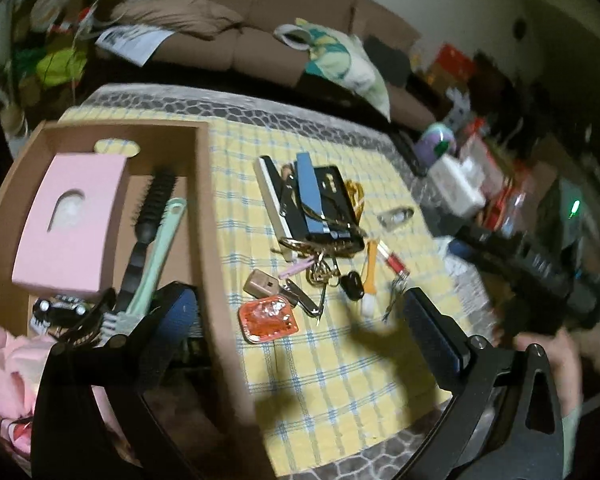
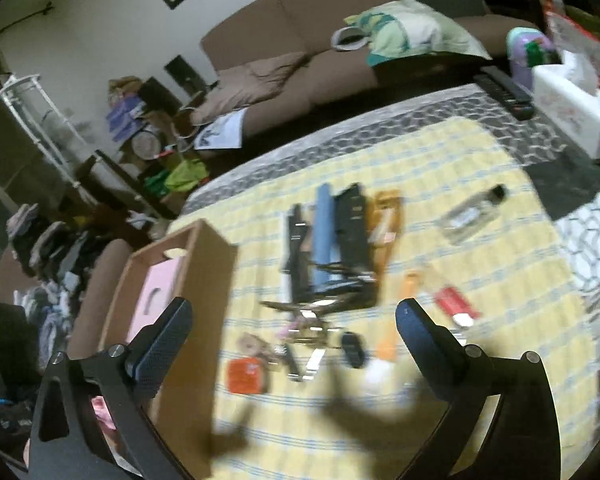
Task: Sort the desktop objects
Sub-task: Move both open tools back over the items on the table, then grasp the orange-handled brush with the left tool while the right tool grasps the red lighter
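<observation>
A brown cardboard box (image 1: 206,184) stands at the left of a yellow checked cloth (image 1: 340,380). In it lie a pink box (image 1: 70,220), a black hairbrush (image 1: 154,208) and a mint comb (image 1: 156,256). On the cloth lies a pile: dark cases (image 1: 320,204), keys (image 1: 320,272), a tan tag (image 1: 261,283), an orange packet (image 1: 269,319), a red lipstick (image 1: 396,262), a small clear bottle (image 1: 396,216). My left gripper (image 1: 296,312) hangs open, one finger over the box wall, nothing between its fingers. My right gripper (image 2: 294,328) is open above the blurred keys (image 2: 312,328) and orange packet (image 2: 246,374), holding nothing.
A brown sofa (image 2: 300,40) with cushions stands behind the table. A white tissue box (image 2: 576,116), a black remote (image 2: 504,90) and a purple container (image 2: 526,50) sit at the far right edge. Clutter fills the floor at left. A person's hand (image 1: 556,368) shows at right.
</observation>
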